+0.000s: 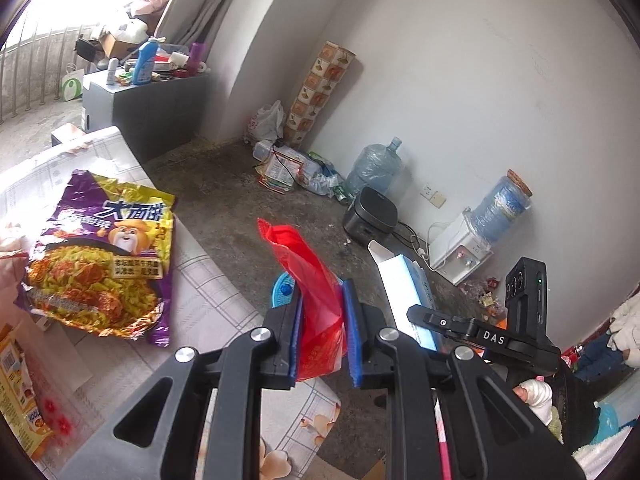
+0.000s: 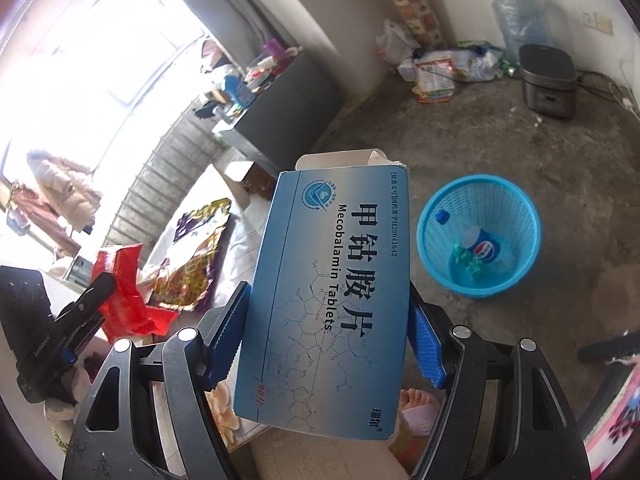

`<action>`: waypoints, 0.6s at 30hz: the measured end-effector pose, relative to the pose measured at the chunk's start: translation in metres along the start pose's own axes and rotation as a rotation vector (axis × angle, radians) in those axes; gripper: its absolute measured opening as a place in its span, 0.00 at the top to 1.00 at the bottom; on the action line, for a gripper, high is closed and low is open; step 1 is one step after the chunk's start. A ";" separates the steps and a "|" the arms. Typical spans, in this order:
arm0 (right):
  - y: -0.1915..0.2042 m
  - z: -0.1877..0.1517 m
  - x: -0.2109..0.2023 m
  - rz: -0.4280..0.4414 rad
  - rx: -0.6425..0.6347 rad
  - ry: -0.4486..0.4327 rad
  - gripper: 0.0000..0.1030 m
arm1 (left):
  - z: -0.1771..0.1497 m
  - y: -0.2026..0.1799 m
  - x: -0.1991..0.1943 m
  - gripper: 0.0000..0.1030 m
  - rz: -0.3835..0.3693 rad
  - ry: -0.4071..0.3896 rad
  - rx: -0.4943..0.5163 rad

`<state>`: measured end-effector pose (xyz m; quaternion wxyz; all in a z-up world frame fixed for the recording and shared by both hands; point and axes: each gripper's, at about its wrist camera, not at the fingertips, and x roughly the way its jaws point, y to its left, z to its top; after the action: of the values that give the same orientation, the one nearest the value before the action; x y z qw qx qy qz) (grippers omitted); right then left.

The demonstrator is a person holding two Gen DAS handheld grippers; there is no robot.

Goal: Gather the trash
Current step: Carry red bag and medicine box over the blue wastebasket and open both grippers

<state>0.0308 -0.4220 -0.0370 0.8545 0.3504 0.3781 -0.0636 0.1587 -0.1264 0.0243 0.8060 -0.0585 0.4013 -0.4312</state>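
Observation:
My left gripper is shut on a red plastic wrapper and holds it beyond the table's edge, over the floor. My right gripper is shut on a blue medicine box with its top flap open. The box also shows in the left wrist view, and the red wrapper in the right wrist view. A blue mesh trash basket stands on the floor ahead and right of the box, with a Pepsi bottle inside. A purple noodle packet lies on the table.
The table has a checked cloth; an orange packet lies at its left edge. On the concrete floor are a black cooker, a water dispenser, a water jug, a litter pile and a dark cabinet.

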 end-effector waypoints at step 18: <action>-0.163 0.059 0.082 -0.003 0.384 0.030 0.17 | 0.053 -0.068 0.286 0.33 -0.033 0.400 0.111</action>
<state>0.0632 -0.5687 -0.1562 0.7663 0.5073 0.3721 -0.1307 0.2393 -0.3941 -0.0808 0.7051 0.0661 0.5278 -0.4689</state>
